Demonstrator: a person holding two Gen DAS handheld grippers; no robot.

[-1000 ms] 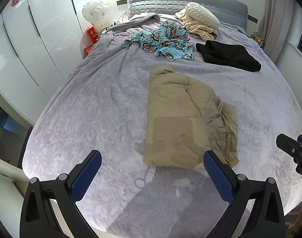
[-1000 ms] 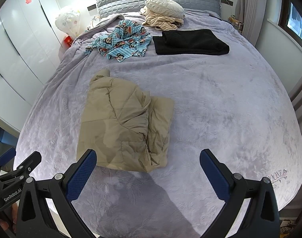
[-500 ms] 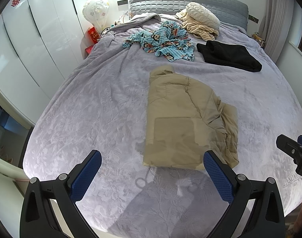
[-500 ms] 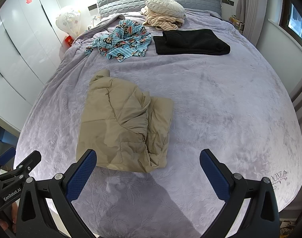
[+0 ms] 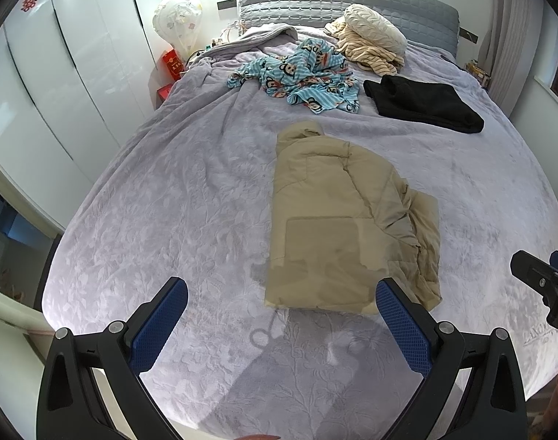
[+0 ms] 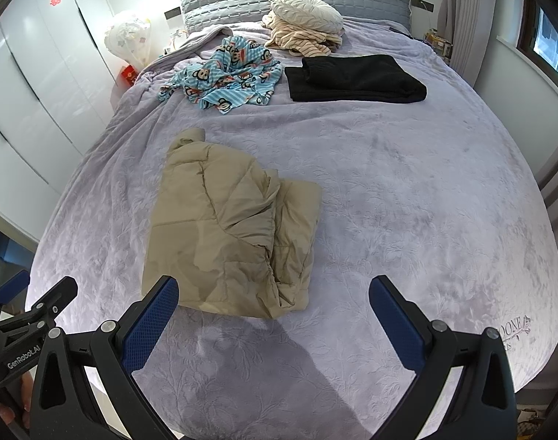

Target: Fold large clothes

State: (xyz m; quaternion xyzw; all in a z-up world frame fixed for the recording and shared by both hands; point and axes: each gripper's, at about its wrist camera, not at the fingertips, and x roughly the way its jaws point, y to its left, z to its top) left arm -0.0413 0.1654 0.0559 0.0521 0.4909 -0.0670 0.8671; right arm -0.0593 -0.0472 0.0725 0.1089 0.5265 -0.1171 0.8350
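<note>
Khaki and puffy, the jacket (image 5: pixel 337 227) lies partly folded near the foot of the bed (image 5: pixel 168 220), its collar end pointing toward the headboard and its hem nearest the grippers. One side is already turned in; the right edge is a rumpled bunch of layers rather than a clean line.

Both grippers hover above the foot of the bed, short of the hem, touching nothing. The left gripper (image 5: pixel 279 326) has its fingers spread wide and empty, and so does the right gripper (image 6: pixel 273 324).

The next step looks like taking the hem and bringing it up toward the collar. To do that well, I would:
- Take the two hem corners, one in each gripper, and bite through all the layers, since quilted fabric slips and puffs apart.
- Tidy the crumpled right edge first, or the fold will lock the wrinkle in.
- Lift both corners level and together, so the fold line runs straight across.
- Lay it down short of the blue print cloth (image 5: pixel 301 73) and the black garment (image 5: pixel 422 104).
</note>
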